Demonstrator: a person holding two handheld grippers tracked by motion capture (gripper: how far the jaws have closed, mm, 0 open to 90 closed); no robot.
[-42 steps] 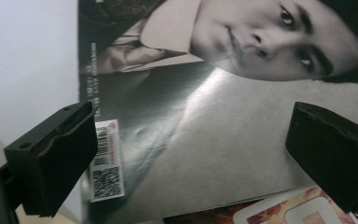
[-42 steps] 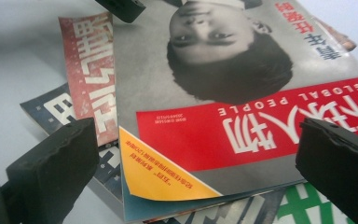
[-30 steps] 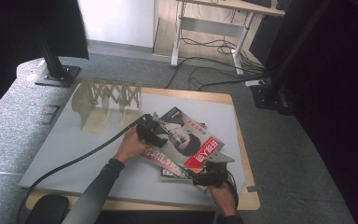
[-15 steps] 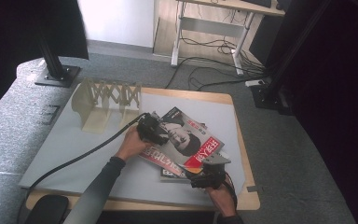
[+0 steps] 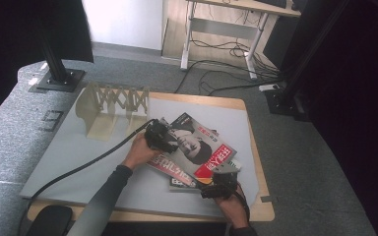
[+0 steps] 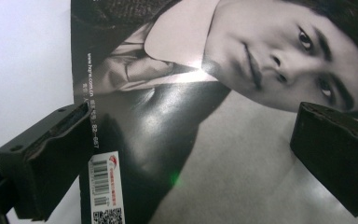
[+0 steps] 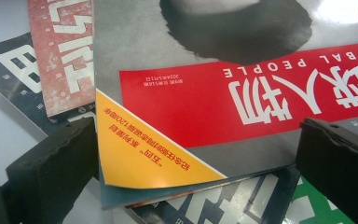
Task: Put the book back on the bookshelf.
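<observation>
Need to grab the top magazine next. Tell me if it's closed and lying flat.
Closed and nearly flat: the top magazine lies cover up on the pile, only its yellow corner slightly lifted. Both grippers' jaws are open around it.

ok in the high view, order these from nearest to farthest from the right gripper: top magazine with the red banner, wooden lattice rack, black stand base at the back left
1. The top magazine, right in front of the right gripper, at the stack's near corner.
2. The wooden lattice rack, across the mat to the back left.
3. The black stand base, beyond the rack, off the board at the far left.
</observation>
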